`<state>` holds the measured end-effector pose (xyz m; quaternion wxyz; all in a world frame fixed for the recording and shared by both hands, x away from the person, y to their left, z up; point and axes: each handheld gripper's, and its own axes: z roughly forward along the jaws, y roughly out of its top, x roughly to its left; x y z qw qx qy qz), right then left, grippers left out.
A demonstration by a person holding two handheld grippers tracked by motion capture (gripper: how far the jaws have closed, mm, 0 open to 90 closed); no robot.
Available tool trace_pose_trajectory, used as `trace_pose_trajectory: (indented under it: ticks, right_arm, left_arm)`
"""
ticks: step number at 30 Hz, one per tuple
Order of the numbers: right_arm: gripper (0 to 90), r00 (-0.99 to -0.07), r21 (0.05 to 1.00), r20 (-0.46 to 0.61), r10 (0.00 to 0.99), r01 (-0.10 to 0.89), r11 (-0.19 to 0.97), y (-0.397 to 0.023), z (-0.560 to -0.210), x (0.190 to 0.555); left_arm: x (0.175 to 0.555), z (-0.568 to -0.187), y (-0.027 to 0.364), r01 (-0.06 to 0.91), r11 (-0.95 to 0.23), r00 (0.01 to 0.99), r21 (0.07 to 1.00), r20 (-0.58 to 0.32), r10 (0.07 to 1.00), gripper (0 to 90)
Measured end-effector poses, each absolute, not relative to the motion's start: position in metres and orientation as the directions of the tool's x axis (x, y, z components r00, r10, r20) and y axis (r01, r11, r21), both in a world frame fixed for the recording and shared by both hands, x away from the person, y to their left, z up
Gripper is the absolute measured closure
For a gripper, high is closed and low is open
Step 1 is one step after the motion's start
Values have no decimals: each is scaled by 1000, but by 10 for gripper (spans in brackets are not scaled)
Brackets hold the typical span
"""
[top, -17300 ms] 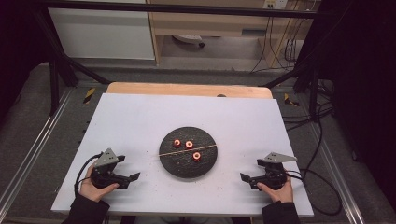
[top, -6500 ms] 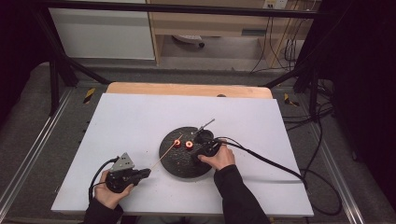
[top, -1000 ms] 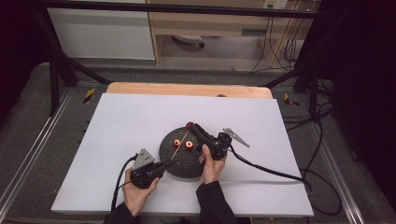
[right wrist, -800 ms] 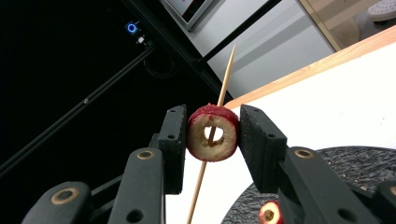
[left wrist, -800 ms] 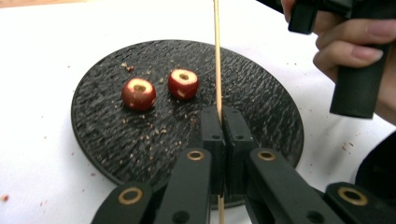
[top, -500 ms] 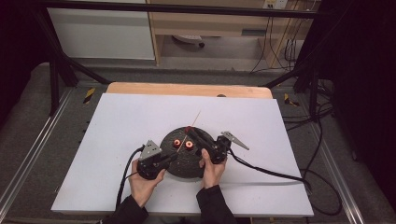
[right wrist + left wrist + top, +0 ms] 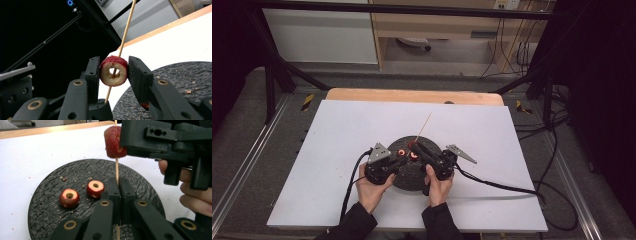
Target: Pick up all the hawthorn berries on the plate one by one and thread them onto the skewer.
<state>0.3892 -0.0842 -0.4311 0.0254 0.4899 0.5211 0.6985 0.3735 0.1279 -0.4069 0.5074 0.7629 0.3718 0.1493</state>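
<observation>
A dark round plate (image 7: 408, 176) lies on the white table. My left gripper (image 7: 119, 187) is shut on a thin wooden skewer (image 7: 116, 167), which stands nearly upright above the plate. My right gripper (image 7: 113, 71) is shut on a red cored fruit piece (image 7: 113, 65), and the skewer (image 7: 126, 27) runs through its hole. In the high view the two grippers (image 7: 401, 161) (image 7: 416, 146) meet over the plate, with the skewer (image 7: 424, 125) pointing toward the far edge. Two more cored red fruit pieces (image 7: 69, 198) (image 7: 95, 188) lie on the plate (image 7: 50, 182).
The white table surface (image 7: 337, 135) surrounds the plate, with a wooden strip (image 7: 412, 96) along its far edge. Cables (image 7: 497, 184) trail from both grippers across the near side. Crumbs lie scattered on the plate.
My left gripper has moved right with the skewer, up to the right gripper over the plate. The skewer tip now sticks out farther beyond the held fruit piece. The right hand has stayed put.
</observation>
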Motion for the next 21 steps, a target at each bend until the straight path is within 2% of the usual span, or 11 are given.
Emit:
trace_pose_trajectory:
  ticks: [11,16,21]
  right_arm:
    - [625,-517,758,650,557,491,-429,-83,-435,387]
    - [522,-528,779,624,576,484,-400,-86,-430,387]
    - [366,-546,817,564,619,477,-323,-93,-423,388]
  left_arm:
    - [375,-409,129,416,-218,687,883,-148,712,884]
    - [372,-410,132,410,-241,699,880,-134,702,885]
    - [368,-413,141,419,-258,705,871,-133,697,885]
